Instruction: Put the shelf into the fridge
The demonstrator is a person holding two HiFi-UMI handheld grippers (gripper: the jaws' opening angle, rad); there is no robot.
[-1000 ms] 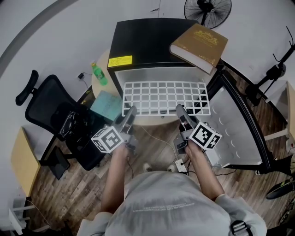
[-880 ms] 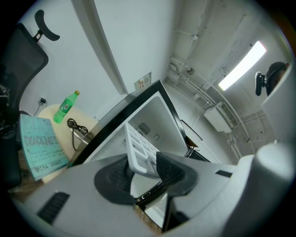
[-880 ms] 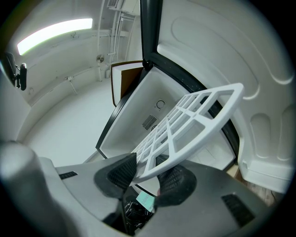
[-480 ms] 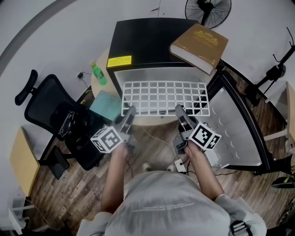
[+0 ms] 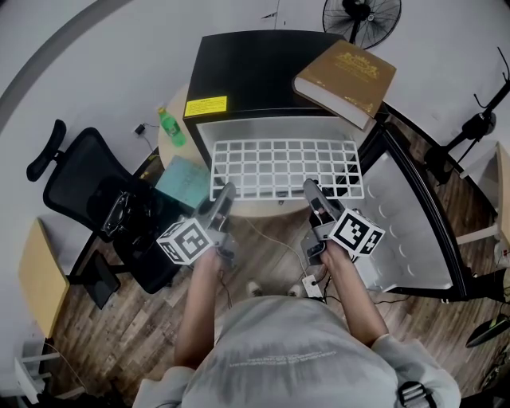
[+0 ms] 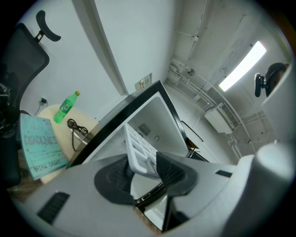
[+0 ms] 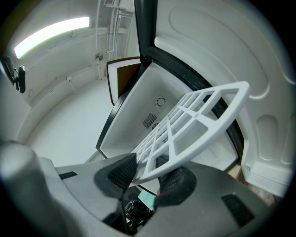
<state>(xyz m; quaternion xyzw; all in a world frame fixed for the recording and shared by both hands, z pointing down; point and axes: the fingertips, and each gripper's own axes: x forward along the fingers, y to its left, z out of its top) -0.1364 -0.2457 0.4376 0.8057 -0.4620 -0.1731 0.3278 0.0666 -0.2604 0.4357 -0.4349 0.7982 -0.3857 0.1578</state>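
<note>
The white grid shelf (image 5: pixel 285 167) lies level in front of the open black fridge (image 5: pixel 247 72), its far edge at the fridge mouth. My left gripper (image 5: pixel 225 191) is shut on the shelf's near left edge, and my right gripper (image 5: pixel 312 190) is shut on its near right edge. In the left gripper view the shelf (image 6: pixel 138 152) is pinched between the dark pads (image 6: pixel 171 171), with the white fridge interior behind it. In the right gripper view the shelf (image 7: pixel 194 120) runs from the pads (image 7: pixel 121 172) toward the fridge cavity (image 7: pixel 152 111).
The fridge door (image 5: pixel 406 215) stands open at the right. A brown book (image 5: pixel 344 80) lies on the fridge top. A green bottle (image 5: pixel 170 127) and a teal booklet (image 5: pixel 183 182) rest on a round table at the left, by a black office chair (image 5: pixel 88 199). A fan (image 5: pixel 358 20) stands behind.
</note>
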